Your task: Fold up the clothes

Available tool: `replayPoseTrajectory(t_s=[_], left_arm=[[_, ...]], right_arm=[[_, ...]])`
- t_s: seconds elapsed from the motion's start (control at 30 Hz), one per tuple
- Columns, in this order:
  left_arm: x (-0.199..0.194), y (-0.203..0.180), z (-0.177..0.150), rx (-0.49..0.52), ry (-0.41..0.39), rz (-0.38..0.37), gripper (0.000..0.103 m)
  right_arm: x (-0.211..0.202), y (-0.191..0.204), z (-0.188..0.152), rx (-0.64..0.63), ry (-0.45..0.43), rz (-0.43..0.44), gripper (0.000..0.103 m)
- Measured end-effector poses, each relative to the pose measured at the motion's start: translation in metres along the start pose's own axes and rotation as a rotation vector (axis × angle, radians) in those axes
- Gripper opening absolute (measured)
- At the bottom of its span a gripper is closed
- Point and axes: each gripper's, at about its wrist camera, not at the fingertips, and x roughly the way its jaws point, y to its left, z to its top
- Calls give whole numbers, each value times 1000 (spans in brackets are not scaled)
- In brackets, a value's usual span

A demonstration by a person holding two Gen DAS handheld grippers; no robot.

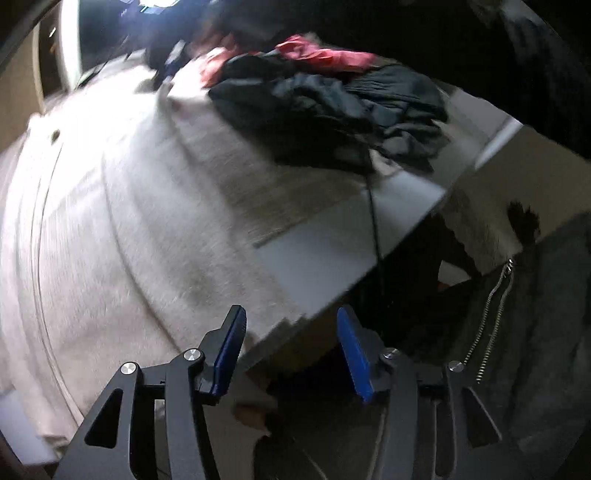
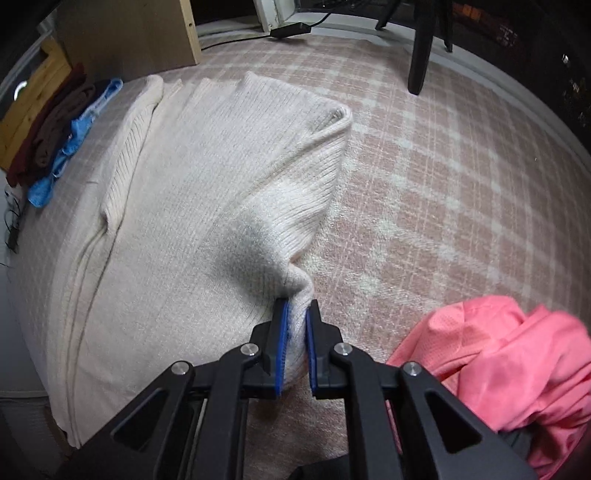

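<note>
The cream sweater lies spread on the checked rug, its long axis running away from the right gripper toward the wooden box. The jaws of this gripper are clamped on a raised fold at the near edge of the sweater, so the cloth can probably be carried forward over the rest. The left gripper hangs over the sweater with its jaws apart and empty, near the dark clothes pile. The pink garment waits just beside the sweater.

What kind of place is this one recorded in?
Probably a room at home, with clothes sorted on the floor: a checked rug, a cream sweater spread on it, and a chair leg.
</note>
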Motion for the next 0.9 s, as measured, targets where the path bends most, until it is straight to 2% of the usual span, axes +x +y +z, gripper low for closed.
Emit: replayPoseTrajectory(t_s=[0.07,0.17,0.2,0.23,0.3,0.43,0.57,0.63,0.73,0.83,0.87,0.9], left_arm=[[9,-3,2,38,24,35,54],[18,-3,7,50,7,66,49],[18,-1,8,43,1,63,36],[15,7,7,2,-8,35,14],[6,25,4,-92,-27,-28,3],[-12,59,-7,-278,-81,-140,3],[-36,84,-31,-454,-202,-199,3],[-40,96,-44,-522,-224,-180,3],[-40,97,-46,-520,-237,-175,3],[-33,77,-26,-400,-210,-134,5],[-29,68,-19,-353,-201,-122,7],[-23,59,-13,-301,-179,-111,20]], right_arm=[[-1,-4,-2,5,-2,10,10],[-2,-7,-4,5,-6,16,10],[-3,-7,-5,2,-8,14,10],[-4,-7,-6,0,-9,13,10],[-7,-7,-6,2,-10,15,10],[-17,-11,-4,33,-19,53,9],[-32,-11,1,43,-27,83,9],[-34,-5,4,21,-15,54,9],[-29,4,9,-5,9,12,9],[-18,9,8,-18,25,-34,9],[-14,9,7,-17,31,-44,9],[-12,6,5,-8,35,-44,9]])
